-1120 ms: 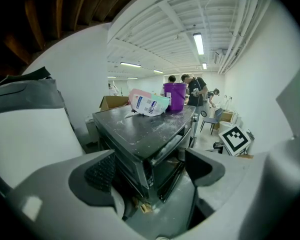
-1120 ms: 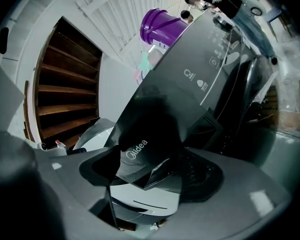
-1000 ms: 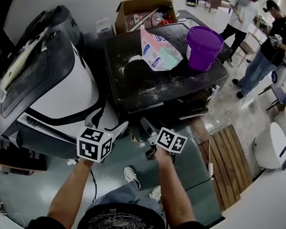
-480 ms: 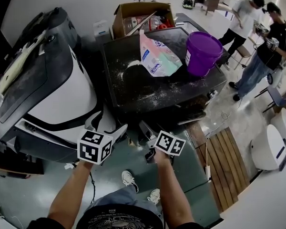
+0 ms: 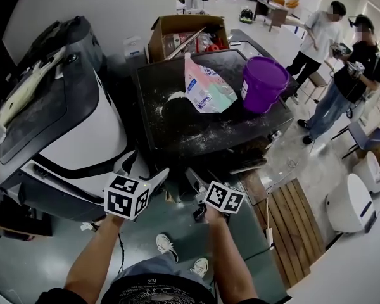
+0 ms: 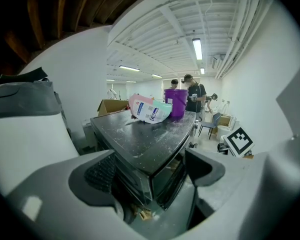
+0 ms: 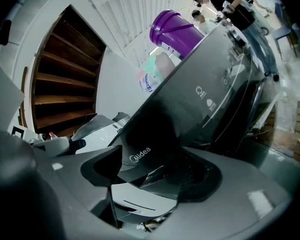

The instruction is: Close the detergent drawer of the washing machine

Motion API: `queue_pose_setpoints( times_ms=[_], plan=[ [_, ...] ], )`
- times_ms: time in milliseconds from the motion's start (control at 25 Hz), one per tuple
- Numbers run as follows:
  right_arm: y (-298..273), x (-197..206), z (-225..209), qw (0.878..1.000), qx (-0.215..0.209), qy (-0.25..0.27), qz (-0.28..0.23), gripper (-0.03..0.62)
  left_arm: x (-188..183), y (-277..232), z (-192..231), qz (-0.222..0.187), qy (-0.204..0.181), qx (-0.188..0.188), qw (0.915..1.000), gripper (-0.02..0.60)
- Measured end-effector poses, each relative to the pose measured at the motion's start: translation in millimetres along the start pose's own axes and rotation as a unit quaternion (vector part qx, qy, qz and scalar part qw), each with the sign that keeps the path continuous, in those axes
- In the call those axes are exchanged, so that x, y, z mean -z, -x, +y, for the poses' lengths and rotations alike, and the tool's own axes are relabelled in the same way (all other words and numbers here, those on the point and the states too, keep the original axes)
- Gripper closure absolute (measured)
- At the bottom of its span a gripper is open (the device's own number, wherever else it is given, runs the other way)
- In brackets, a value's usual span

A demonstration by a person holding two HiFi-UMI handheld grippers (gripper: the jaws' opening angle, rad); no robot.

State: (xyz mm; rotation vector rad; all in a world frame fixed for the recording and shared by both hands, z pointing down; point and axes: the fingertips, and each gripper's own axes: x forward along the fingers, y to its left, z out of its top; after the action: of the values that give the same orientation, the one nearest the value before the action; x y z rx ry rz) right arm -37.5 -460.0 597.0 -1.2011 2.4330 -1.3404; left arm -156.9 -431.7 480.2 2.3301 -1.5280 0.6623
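Detergent drawer [image 7: 140, 153] axis 12-to-6; front at 12 o'clock between right gripper [image 7: 157, 171] jaws, apart, just narrowed; left gripper [image 6: 155, 170] gapes empty, farther; we'd push toward 12.

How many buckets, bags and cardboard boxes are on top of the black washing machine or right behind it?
Purple bucket: 1
Bag: 1
Cardboard box: 1
Total: 3
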Motion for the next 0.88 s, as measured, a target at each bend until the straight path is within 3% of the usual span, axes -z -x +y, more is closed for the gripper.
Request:
queue_pose_setpoints(
  times_ms=[520, 880],
  plan=[
    [60.0, -46.5, 27.0, 0.99, 0.031, 0.135, 0.011, 0.261, -26.9, 20.4, -26.9, -0.043, 0.023, -0.002, 0.9988, 0.164],
    [109.1, -65.7, 46.4, 0.977, 0.038, 0.208, 0.018, 0.294, -32.2, 51.3, -46.4, -0.068, 0.039, -0.03, 0.9964, 0.164]
  ],
)
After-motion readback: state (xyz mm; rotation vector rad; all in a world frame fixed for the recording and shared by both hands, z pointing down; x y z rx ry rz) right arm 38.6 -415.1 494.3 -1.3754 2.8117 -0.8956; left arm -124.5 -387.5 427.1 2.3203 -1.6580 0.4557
